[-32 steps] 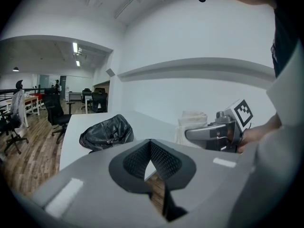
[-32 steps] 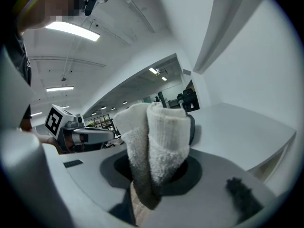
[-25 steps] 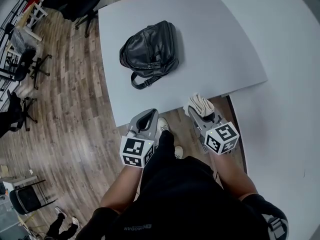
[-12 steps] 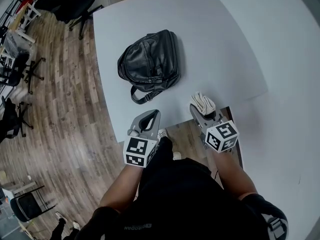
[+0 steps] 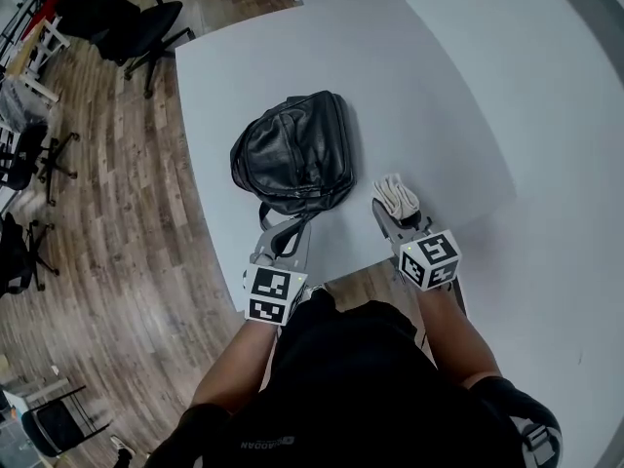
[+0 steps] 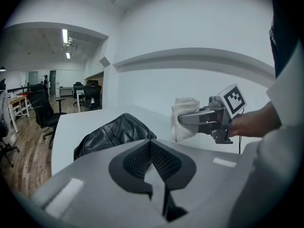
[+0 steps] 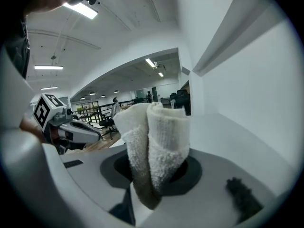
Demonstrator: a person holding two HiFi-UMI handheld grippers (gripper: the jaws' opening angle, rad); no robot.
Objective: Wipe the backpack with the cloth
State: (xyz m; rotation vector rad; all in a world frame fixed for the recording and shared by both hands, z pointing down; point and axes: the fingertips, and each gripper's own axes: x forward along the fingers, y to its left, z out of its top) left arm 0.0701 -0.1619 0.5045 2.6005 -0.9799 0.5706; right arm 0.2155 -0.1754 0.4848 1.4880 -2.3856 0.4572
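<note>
Black leather backpack (image 5: 292,152) lies at frame centre on the table (image 5: 429,76). My right gripper (image 5: 394,213) clamps the folded cloth (image 5: 396,195) just right of it. My left gripper (image 5: 281,240), jaws together and empty, should steady the bag while I wipe flat.

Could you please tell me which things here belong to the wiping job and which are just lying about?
Job in hand:
backpack
cloth, held in the right tool
left tool, shut and empty, beside the backpack
table under the backpack

Just lying about:
chairs on the floor beyond the table
</note>
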